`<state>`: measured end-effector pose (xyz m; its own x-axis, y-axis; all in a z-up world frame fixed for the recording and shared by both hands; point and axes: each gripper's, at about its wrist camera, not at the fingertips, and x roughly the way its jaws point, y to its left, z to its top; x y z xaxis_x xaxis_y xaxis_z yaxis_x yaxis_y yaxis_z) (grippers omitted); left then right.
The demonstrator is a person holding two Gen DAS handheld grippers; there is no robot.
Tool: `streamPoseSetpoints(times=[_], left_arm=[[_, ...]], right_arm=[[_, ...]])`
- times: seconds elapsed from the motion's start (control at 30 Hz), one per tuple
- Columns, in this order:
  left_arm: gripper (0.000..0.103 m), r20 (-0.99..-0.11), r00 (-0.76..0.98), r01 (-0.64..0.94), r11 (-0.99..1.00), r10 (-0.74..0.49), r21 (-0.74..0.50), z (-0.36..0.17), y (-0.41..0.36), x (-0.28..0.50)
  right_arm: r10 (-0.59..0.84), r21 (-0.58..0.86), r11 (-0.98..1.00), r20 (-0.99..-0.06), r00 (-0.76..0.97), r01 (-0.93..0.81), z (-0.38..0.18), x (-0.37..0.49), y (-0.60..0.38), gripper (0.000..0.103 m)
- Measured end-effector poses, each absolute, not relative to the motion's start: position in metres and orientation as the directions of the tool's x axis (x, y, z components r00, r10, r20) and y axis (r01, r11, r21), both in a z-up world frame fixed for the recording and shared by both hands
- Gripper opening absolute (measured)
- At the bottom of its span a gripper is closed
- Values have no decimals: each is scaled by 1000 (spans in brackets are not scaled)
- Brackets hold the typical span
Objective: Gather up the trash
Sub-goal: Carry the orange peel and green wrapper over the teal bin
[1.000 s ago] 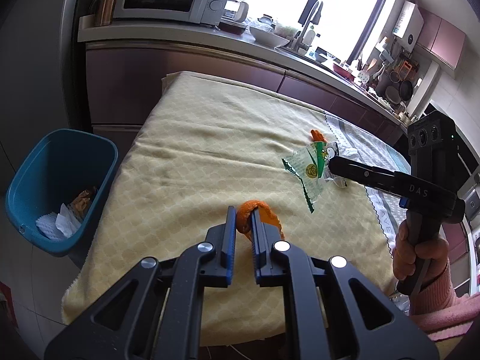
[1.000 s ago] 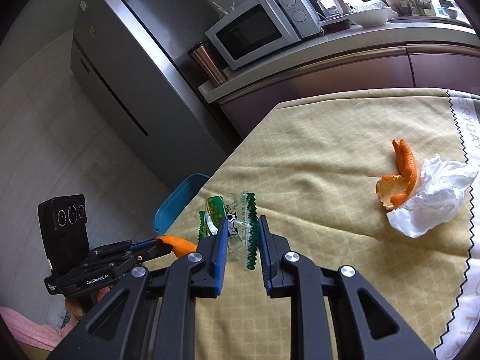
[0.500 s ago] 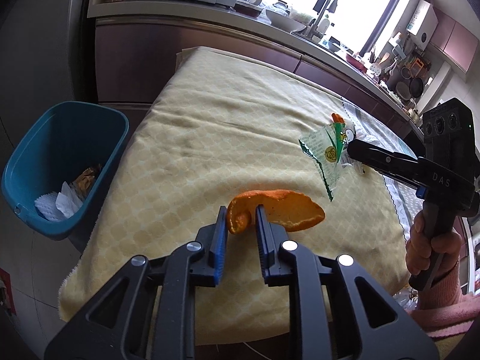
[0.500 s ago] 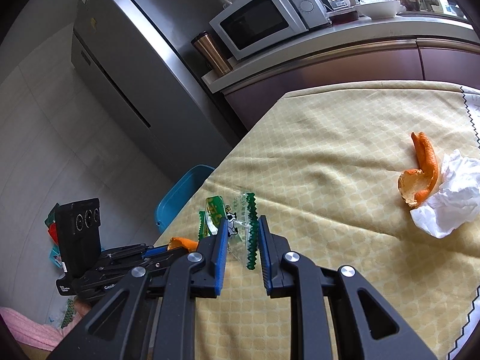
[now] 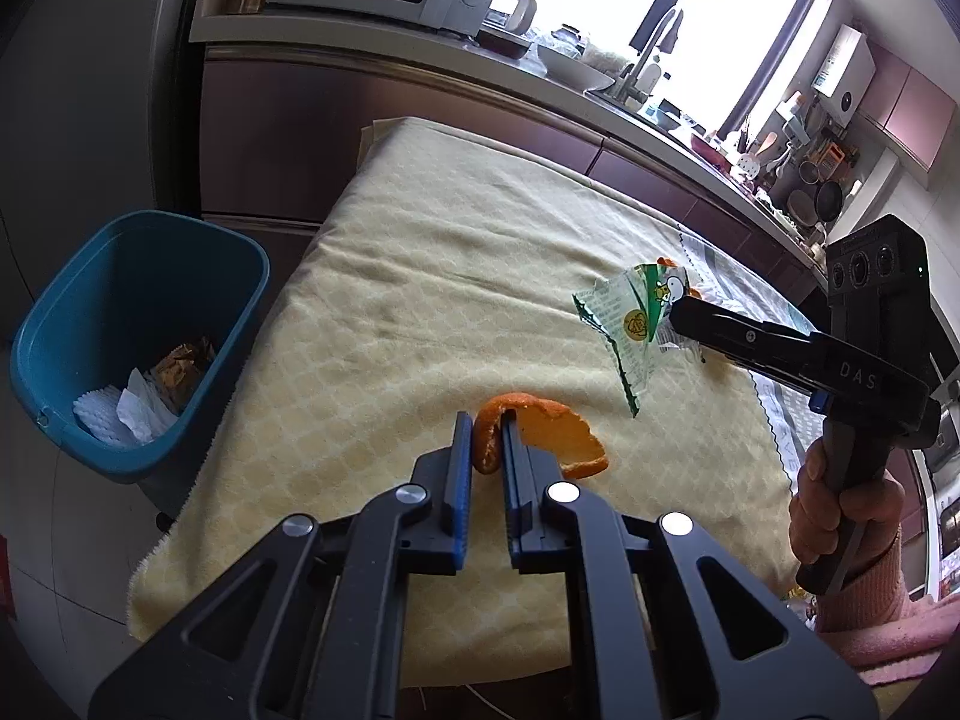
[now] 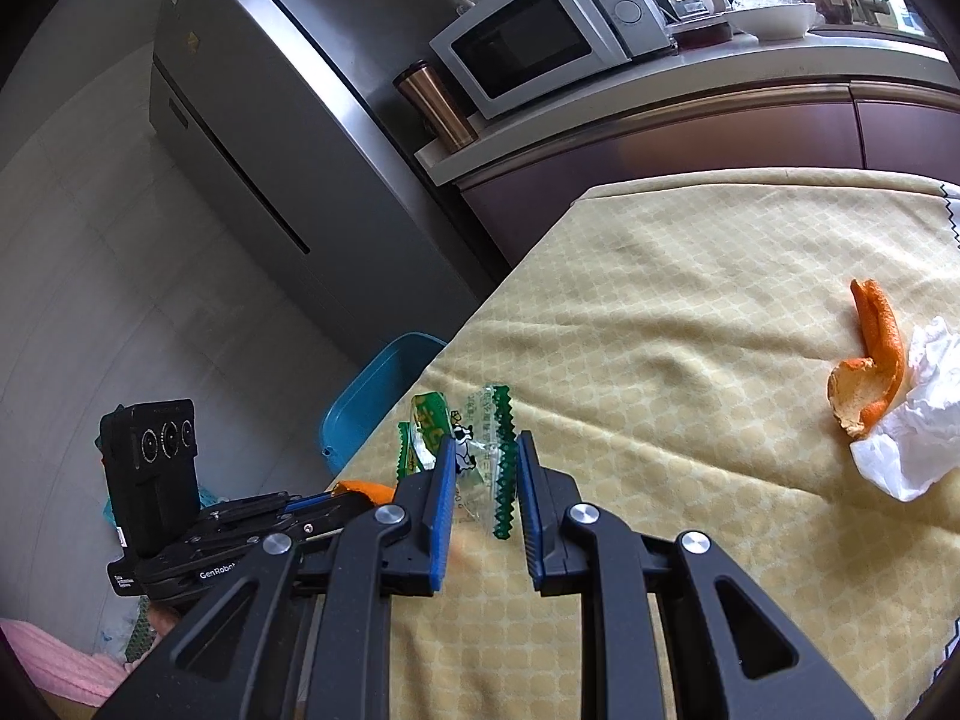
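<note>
An orange peel (image 5: 558,429) is pinched at one end between the blue pads of my left gripper (image 5: 485,420), whose jaws are closing on it; the rest curls out to the right, just above the yellow tablecloth (image 5: 450,252). My right gripper (image 6: 483,444) is shut on a green and clear snack wrapper (image 6: 429,420), held above the cloth. The left wrist view shows that wrapper (image 5: 624,312) at the right gripper's tip (image 5: 675,315). A blue bin (image 5: 180,219) stands on the floor left of the table.
A second orange peel (image 6: 870,372) and a crumpled white tissue (image 6: 924,420) lie on the cloth at the right. The bin holds paper and a brown wrapper. A counter with a microwave (image 6: 540,42) runs behind the table, beside a fridge (image 6: 258,138).
The orange peel has come up off the cloth in my left gripper and shifted between the jaws, which widened slightly and then narrowed. The right gripper keeps hold of the wrapper.
</note>
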<state>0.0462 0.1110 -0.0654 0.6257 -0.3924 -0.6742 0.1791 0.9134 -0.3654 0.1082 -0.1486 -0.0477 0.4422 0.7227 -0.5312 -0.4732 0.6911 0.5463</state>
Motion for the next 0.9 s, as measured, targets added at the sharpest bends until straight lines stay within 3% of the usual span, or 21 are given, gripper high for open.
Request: streamPoseSetpoints(times=[0.9], left_arm=[[9,-593,765,68,947,-252,-315,-16,173,27]], right_arm=[[792,568,608,-488,368,-555,-30,139,-90,18]])
